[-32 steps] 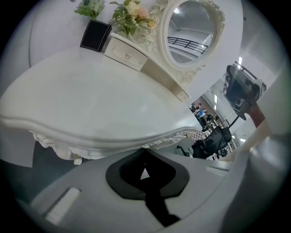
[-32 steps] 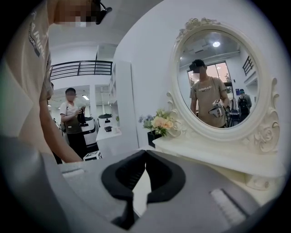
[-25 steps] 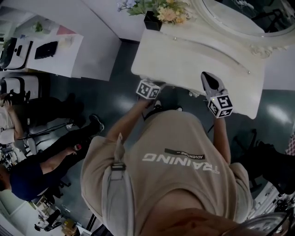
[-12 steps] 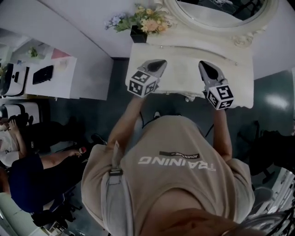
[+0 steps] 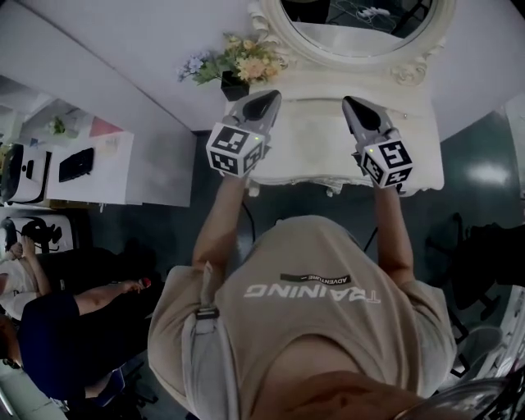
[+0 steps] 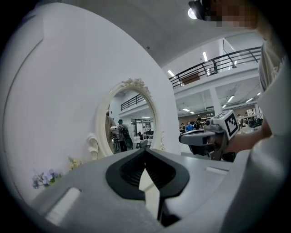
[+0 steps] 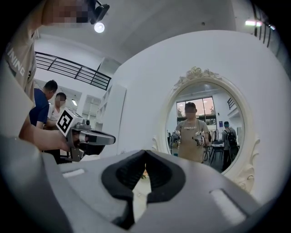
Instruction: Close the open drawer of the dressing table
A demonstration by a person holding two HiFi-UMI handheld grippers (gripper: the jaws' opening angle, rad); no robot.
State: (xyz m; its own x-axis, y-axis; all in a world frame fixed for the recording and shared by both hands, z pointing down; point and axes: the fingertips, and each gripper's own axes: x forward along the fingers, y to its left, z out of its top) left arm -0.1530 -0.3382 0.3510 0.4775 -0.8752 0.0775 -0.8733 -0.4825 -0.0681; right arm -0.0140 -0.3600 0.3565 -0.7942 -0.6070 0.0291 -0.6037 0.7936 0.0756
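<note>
- The drawer (image 5: 331, 188) runs along the front edge of the cream desk (image 5: 316, 143), its small knob just showing from above; the head view does not settle whether it sits fully home.
- The desk stands against a white wall, directly in front of the person, under an oval mirror (image 5: 361, 25) in a carved cream frame.
- The left tool (image 5: 269, 98) hangs over the desk's left half, its jaws brought together at the tips with nothing between them.
- The right tool (image 5: 351, 105) hangs over the right half, well apart from the left one and roughly level with it, its jaws likewise tip to tip and empty.
- Both tools point toward the mirror, and each tool's own camera catches the other out to its side.
- A bunch of pale flowers (image 5: 242, 66) in a dark pot sits at the desk's back left corner, near the left tool.
- The mirror reflects the person in a beige shirt (image 5: 316, 312) with both tools raised.
- To the left, a white side desk (image 5: 123, 168) carries a flat black item, and another person sits below it.
</note>
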